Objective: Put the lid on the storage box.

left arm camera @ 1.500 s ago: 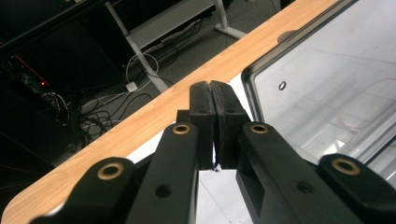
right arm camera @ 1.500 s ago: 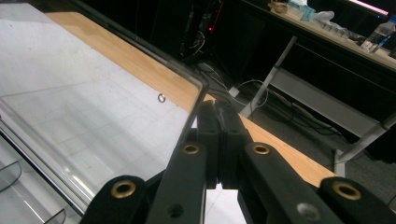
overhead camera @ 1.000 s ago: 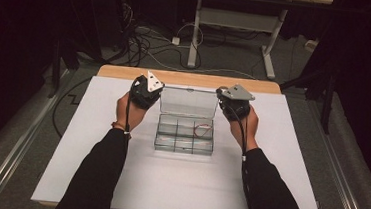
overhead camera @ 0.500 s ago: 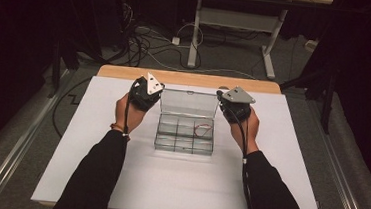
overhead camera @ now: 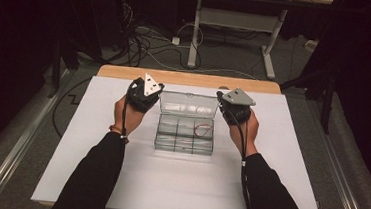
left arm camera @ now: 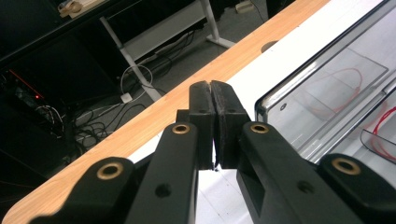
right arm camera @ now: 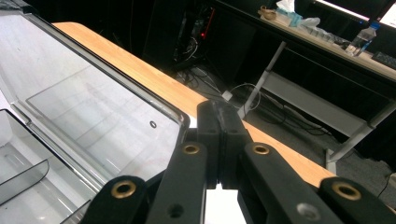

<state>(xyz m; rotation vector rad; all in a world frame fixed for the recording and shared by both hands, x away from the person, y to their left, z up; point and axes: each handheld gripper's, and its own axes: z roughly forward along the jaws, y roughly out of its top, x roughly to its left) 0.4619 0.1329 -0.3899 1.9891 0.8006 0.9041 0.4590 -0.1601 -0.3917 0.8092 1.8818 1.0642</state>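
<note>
Clear plastic box [overhead camera: 185, 133], lid open, compartments inside; left gripper view reveals red wire [left arm camera: 337, 91]. Left gripper [overhead camera: 144, 95] and right gripper [overhead camera: 233, 107] clenched empty.

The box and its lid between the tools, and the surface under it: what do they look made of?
Compartment box and open lid: likely clear, glossy hard plastic; the white surface shows through, and the lid reflects the red wire. Table: wood-look top, light grain at the far edge, under a matte white sheet, material unclear.

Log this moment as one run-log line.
left claw: shut, empty | right claw: shut, empty | clear box: lid open, between claws | red wire loop: inside box
</note>
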